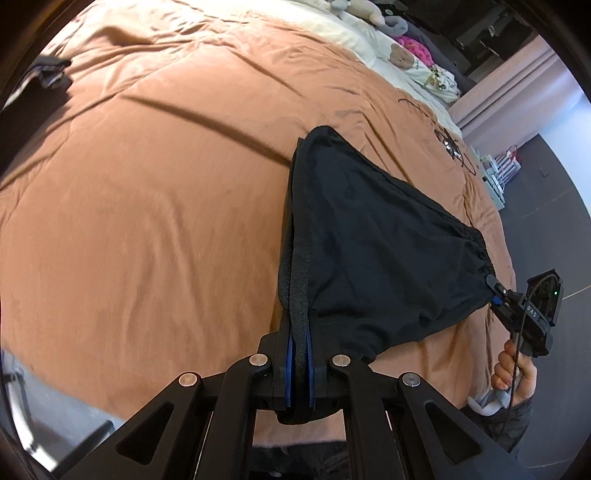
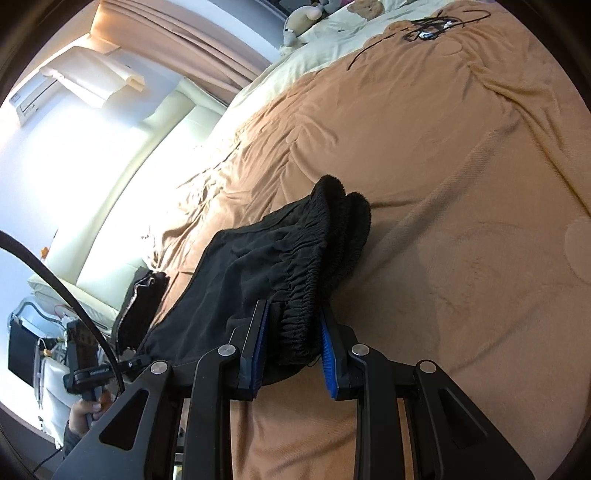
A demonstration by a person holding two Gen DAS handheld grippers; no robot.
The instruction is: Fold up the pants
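Home bedroom, pretty clearly. Big bed with rumpled tan comforter (image 1: 147,184), cream sheet (image 2: 332,33) at head end. Plush toys (image 1: 362,11) piled by pillows, bear-print pillow (image 1: 402,57) too. Pink curtain (image 1: 517,85) one side, wall AC unit (image 2: 33,99) above bright window. Tangled black cable (image 2: 424,29) lying on covers.

Black pants (image 1: 376,236) stretched over a brown bed (image 1: 147,184)

The left tool (image 1: 300,354) pinches a hem edge between its blue pads; the right tool (image 1: 496,291), gripped by a hand (image 1: 515,380), clamps the gathered waistband.
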